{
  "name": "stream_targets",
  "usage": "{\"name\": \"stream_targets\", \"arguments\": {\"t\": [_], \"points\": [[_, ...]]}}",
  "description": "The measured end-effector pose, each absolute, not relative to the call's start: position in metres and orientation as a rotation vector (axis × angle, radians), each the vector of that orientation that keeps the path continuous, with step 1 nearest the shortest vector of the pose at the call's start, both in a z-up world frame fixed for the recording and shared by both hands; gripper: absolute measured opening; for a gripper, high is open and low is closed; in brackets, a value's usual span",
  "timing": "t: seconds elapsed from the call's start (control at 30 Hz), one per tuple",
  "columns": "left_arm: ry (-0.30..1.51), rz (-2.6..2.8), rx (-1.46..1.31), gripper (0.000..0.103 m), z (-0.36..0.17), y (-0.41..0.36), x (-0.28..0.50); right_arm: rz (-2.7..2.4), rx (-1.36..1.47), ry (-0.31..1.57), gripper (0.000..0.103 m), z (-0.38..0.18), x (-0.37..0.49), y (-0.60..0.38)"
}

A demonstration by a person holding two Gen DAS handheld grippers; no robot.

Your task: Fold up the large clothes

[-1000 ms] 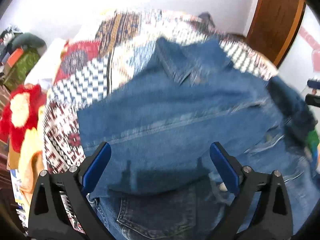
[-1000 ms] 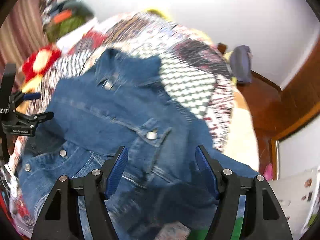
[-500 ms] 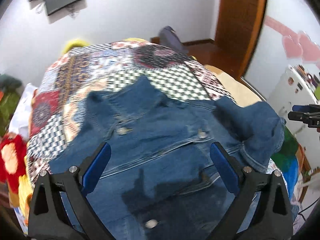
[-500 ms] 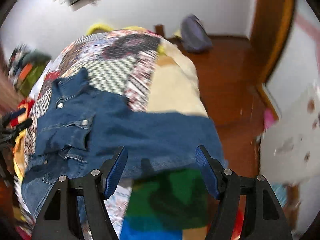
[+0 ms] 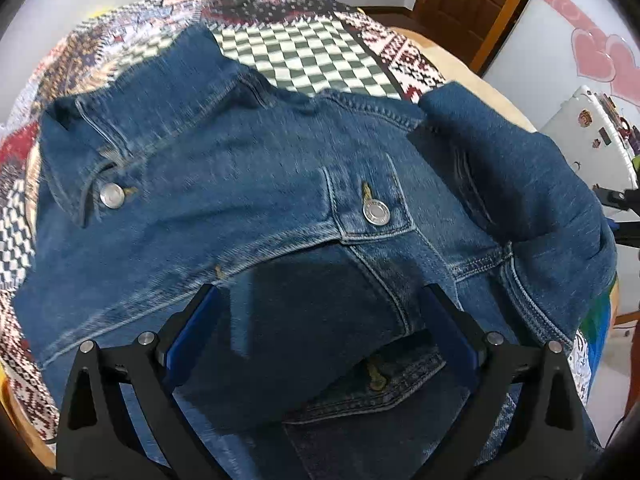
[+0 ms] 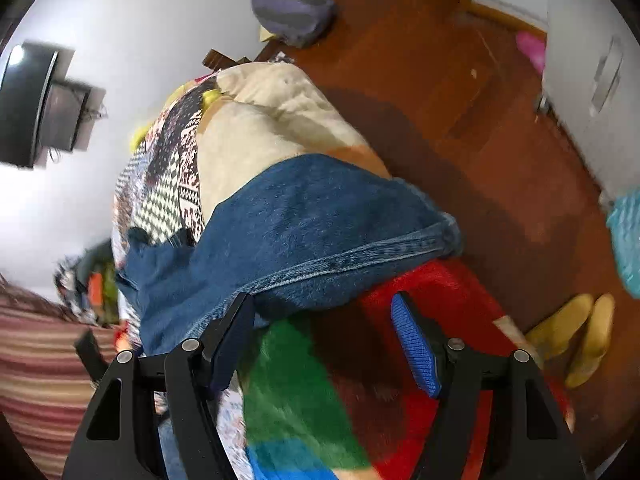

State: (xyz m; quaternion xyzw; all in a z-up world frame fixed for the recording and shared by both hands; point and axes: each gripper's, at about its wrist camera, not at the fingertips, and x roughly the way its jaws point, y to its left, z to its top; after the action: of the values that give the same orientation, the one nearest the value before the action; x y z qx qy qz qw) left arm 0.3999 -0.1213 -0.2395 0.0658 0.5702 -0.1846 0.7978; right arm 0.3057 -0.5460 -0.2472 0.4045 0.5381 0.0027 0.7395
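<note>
Denim jacket [image 5: 280,184] front-up on the bed [image 5: 320,48], collar [image 5: 132,92] at the far end, toward the wall, hem nearest the person. So the jacket's long axis runs straight away from the left gripper [image 5: 320,344], which hovers just above the lower chest panel, jaws spread wide, nothing between them. The chest pocket button [image 5: 375,213] sits just beyond its fingertips.

Over on the jacket's right-hand side, the sleeve [image 6: 320,224] drapes across the edge of the bed and hangs toward the wooden floor [image 6: 460,112]. The right gripper [image 6: 324,340] is right there, also wide and empty, its left finger [image 6: 228,340] just at the sleeve's stitched seam, its right finger over the red and green blanket [image 6: 304,392] beneath.

My read: that dangling sleeve is the next job. It lies directly ahead of the right gripper, well off to the side of the left one, so the right is clearly nearer. It would need to pinch the sleeve edge and carry it inward across the jacket's chest, at right angles to the collar-to-hem line. The heavy denim could slide off the bed if the pinch is shallow.
</note>
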Motion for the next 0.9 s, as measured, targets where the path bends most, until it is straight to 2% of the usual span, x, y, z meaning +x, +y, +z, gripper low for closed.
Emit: {"name": "stream_targets", "arguments": {"t": [0.23, 0.33, 0.47, 0.53, 0.57, 0.6, 0.9], "points": [[1.239, -0.399, 0.136, 0.101, -0.248, -0.124, 0.398, -0.006, 0.997, 1.11, 0.069, -0.266, 0.328, -0.548], [1.232, -0.394, 0.136, 0.101, -0.246, -0.123, 0.398, -0.033, 0.971, 1.118, 0.065, -0.271, 0.343, -0.543], [1.195, -0.378, 0.155, 0.1, -0.236, -0.121, 0.393, -0.069, 0.862, 1.094, 0.05, -0.261, 0.354, -0.532], [1.157, -0.359, 0.183, 0.1, -0.225, -0.122, 0.387, -0.069, 0.844, 1.064, 0.031, -0.25, 0.355, -0.531], [1.128, -0.341, 0.203, 0.1, -0.218, -0.121, 0.383, -0.058, 0.851, 1.031, 0.021, -0.24, 0.354, -0.532], [1.114, -0.336, 0.211, 0.1, -0.215, -0.12, 0.382, -0.05, 0.858, 1.005, 0.019, -0.233, 0.353, -0.534], [0.967, -0.312, 0.173, 0.1, -0.163, -0.09, 0.363, 0.096, 0.615, 0.758, 0.013, -0.091, 0.355, -0.475]]}}
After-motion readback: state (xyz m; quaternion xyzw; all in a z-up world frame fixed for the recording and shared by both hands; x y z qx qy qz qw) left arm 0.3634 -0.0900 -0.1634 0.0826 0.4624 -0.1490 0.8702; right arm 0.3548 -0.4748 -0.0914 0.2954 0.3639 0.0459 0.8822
